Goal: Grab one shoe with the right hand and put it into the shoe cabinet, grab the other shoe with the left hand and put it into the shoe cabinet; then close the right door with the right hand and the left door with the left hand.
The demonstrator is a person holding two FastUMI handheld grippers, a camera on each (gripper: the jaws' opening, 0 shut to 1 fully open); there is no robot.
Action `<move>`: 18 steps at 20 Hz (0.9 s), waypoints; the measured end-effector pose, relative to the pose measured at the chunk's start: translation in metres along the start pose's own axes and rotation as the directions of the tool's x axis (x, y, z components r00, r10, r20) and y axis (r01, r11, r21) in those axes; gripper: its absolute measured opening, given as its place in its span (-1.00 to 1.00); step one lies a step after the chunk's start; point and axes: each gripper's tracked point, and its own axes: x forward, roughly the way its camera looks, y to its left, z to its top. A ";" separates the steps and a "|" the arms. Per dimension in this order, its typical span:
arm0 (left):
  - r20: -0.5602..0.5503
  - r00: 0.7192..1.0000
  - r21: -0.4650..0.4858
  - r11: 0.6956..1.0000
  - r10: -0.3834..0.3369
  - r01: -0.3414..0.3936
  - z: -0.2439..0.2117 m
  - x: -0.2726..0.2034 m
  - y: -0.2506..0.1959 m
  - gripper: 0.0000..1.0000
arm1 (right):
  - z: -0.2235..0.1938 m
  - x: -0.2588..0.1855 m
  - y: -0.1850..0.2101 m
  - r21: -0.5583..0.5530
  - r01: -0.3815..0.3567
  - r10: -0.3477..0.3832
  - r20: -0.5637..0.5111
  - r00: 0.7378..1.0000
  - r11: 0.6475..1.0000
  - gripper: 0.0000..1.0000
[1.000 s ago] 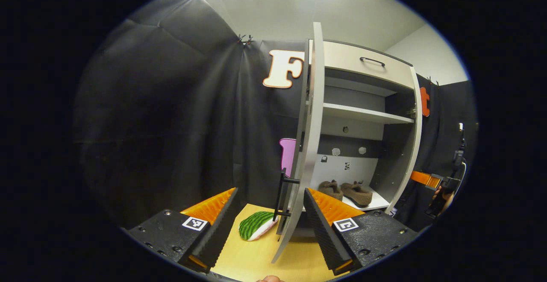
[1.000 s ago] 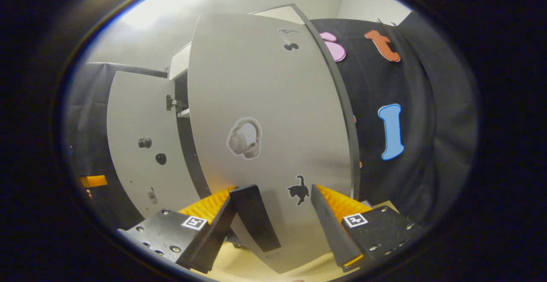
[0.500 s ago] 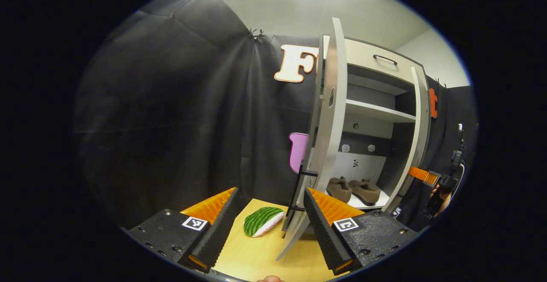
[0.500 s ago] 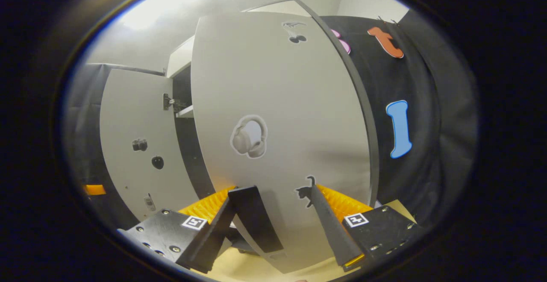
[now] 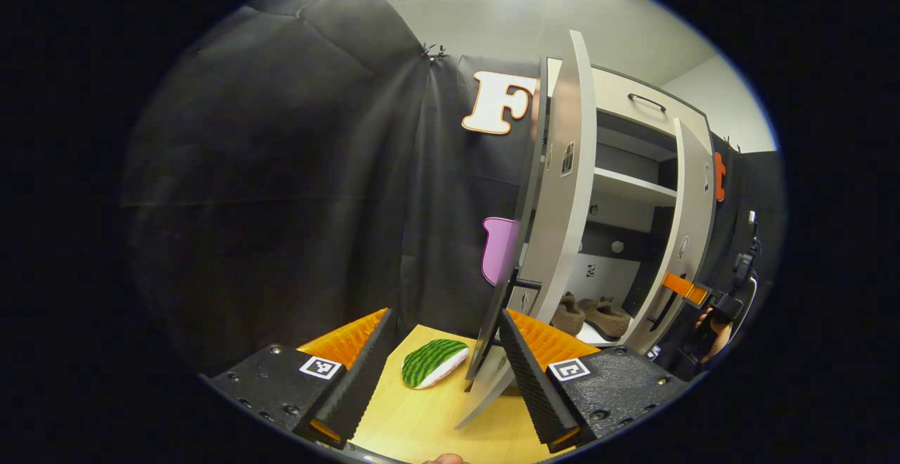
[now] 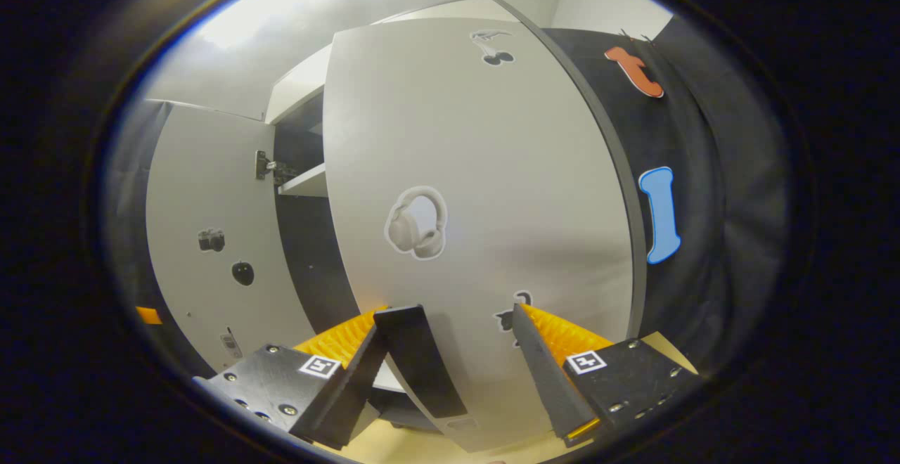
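Both sets of jaws stand wide apart with nothing pinched between them. On the left gripper [image 5: 443, 372], the fingers straddle the free edge of the left door [image 5: 555, 204], whose black bar handle [image 5: 503, 309] sits just beyond the near fingertip; whether a finger touches the panel I cannot tell. On the right gripper [image 6: 464, 372], the jaws gape against the outer face of the right door [image 6: 492, 190], with the dark handle [image 6: 422, 362] standing between the fingers, close to the left one. Past the left door, both brown shoes [image 5: 594, 315] lie side by side on the bottom shelf of the shoe cabinet [image 5: 633, 190], toward its front edge, so the loading looks done and only the closing remains. Each door is a stiff, flat, hinged board; I judge it light and free-swinging, so a steady push on the face or the handle, far from the hinge, should carry it shut without any squeezing. The smooth laminate would probably slip under a fingertip, which makes the bar handle the surer purchase. A watermelon-patterned cushion [image 5: 431, 363] lies on the wooden floor panel [image 5: 422, 422] just outside the left door, near the cabinet's front left corner, apparently outside the door's closing swing. In the left gripper view, the right gripper, held by a hand [image 5: 717, 327], shows at the right door's outer side.
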 end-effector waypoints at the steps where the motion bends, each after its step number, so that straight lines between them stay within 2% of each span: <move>1: 0.006 1.000 -0.003 1.000 -0.011 0.011 0.003 0.002 -0.003 0.84 | -0.002 0.004 0.000 0.003 0.006 -0.006 -0.006 1.000 1.000 1.00; 4: 0.020 0.999 0.007 0.999 -0.045 0.045 0.008 0.013 -0.009 0.84 | -0.010 0.012 0.001 -0.014 0.042 -0.042 -0.017 0.999 0.999 1.00; 5: 0.019 0.998 0.015 0.998 -0.055 0.054 0.009 0.018 -0.011 0.84 | -0.009 0.014 0.001 -0.030 0.054 -0.054 -0.005 0.999 0.998 0.94; 11: -0.009 0.994 0.029 0.993 -0.112 0.112 0.008 0.044 -0.021 0.84 | -0.011 0.023 0.001 -0.110 0.106 -0.103 0.033 0.994 0.988 1.00; 12: -0.014 0.993 0.027 0.993 -0.118 0.118 0.008 0.048 -0.021 0.84 | -0.011 0.025 0.001 -0.114 0.110 -0.106 0.035 0.994 0.987 0.94; 13: -0.016 0.992 0.024 0.992 -0.123 0.124 0.008 0.051 -0.022 0.72 | -0.012 0.029 0.001 -0.117 0.112 -0.109 0.035 0.993 0.987 1.00; 14: -0.013 0.991 0.024 0.991 -0.130 0.131 0.009 0.054 -0.022 0.73 | -0.012 0.032 0.001 -0.119 0.115 -0.111 0.035 0.993 0.986 0.94; 15: -0.012 0.990 0.024 0.990 -0.138 0.138 0.011 0.057 -0.023 0.72 | -0.011 0.036 0.001 -0.119 0.117 -0.114 0.036 0.993 0.986 1.00; 16: -0.014 0.989 0.025 0.989 -0.144 0.144 0.010 0.059 -0.024 0.83 | -0.010 0.041 0.001 -0.118 0.119 -0.116 0.037 0.993 0.986 1.00; 17: -0.015 0.989 0.024 0.989 -0.146 0.146 0.010 0.061 -0.024 0.83 | -0.010 0.043 0.000 -0.116 0.122 -0.118 0.037 0.992 0.986 1.00; 18: -0.017 0.988 0.025 0.988 -0.152 0.152 0.010 0.063 -0.025 0.72 | -0.010 0.046 0.000 -0.117 0.126 -0.123 0.038 0.992 0.985 1.00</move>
